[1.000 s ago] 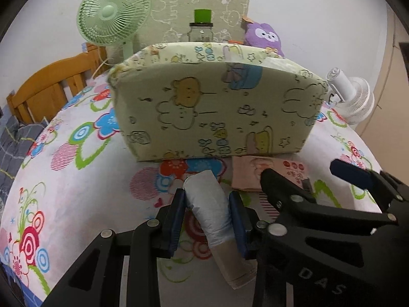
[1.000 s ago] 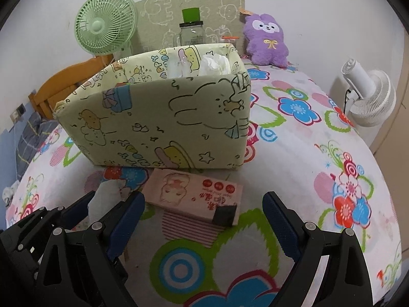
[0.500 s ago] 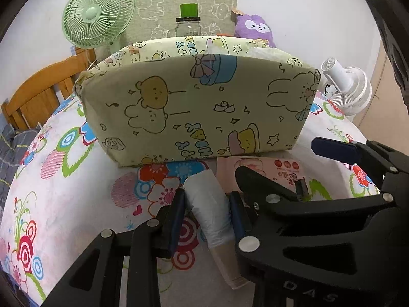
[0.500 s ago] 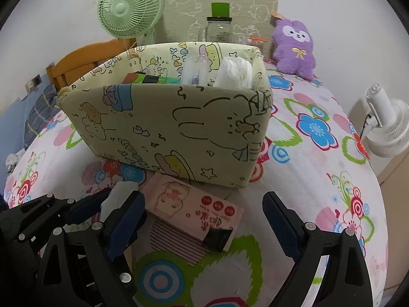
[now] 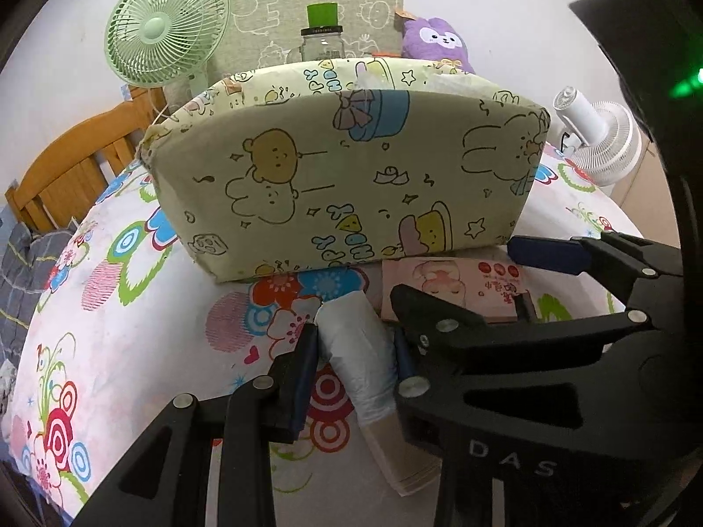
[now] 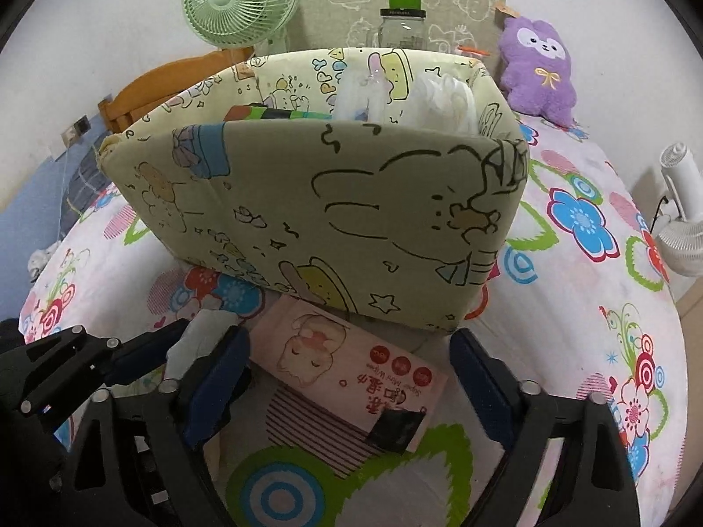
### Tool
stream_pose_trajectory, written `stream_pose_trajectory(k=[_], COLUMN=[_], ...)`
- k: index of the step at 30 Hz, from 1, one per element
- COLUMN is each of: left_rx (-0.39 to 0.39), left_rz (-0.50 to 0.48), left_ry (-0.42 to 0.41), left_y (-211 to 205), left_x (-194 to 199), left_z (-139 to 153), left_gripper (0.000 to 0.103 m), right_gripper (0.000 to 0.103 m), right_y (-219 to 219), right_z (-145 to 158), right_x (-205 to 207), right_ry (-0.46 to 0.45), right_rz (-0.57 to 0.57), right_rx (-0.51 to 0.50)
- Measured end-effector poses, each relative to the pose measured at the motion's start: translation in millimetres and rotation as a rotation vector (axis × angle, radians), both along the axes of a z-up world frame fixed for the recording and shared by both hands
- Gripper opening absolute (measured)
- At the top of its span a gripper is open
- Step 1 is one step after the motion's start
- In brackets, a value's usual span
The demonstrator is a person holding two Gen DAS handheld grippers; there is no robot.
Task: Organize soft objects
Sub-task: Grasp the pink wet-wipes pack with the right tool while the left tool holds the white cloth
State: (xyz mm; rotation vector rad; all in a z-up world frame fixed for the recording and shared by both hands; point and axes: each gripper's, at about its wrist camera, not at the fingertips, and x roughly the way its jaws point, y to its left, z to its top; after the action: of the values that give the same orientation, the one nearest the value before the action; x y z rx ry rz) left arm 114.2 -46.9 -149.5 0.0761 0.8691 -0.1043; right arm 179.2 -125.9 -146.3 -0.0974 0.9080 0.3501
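Observation:
My left gripper (image 5: pixel 353 358) is shut on a white rolled diaper (image 5: pixel 358 351) lying on the flowered bedsheet, just in front of the cartoon-print fabric bin (image 5: pixel 347 180). My right gripper (image 6: pixel 351 377) is open, its fingers on either side of a pink pack of wet wipes (image 6: pixel 347 364) that lies flat before the bin (image 6: pixel 316 215). The wipes pack also shows in the left wrist view (image 5: pixel 457 285). The bin holds white diapers (image 6: pixel 443 96), a clear packet and a dark flat item. The left gripper and diaper (image 6: pixel 197 338) show at lower left in the right wrist view.
A green fan (image 5: pixel 167 30), a glass jar with green lid (image 6: pixel 402 17) and a purple plush (image 6: pixel 538 66) stand behind the bin. A white fan (image 6: pixel 683 215) sits off the bed's right edge. A wooden headboard (image 5: pixel 66 167) is at the left.
Both grippers have moved closer to the bin and the right one has risen, showing more of the bin's inside. The left stays shut on the diaper; the right stays open over the wipes.

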Motion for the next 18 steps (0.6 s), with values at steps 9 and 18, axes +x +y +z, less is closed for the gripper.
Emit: stream_pose_trajectory(k=[9,18], left_rx=[0.012,0.034], left_rz=[0.0,0.011], left_ry=[-0.004,-0.008], left_y=[3.9,18.0], left_x=[-13.7,-29.0], left_z=[-0.7,-0.5], left_gripper=[0.035,0.035], right_gripper=[0.069,0.068], right_y=[0.7,9.6], right_z=[0.2,1.3], right_x=[-18.8,-41.4], right_ry=[0.037,0.067], right_rz=[0.012,0.008], right_rx=[0.037,0.073])
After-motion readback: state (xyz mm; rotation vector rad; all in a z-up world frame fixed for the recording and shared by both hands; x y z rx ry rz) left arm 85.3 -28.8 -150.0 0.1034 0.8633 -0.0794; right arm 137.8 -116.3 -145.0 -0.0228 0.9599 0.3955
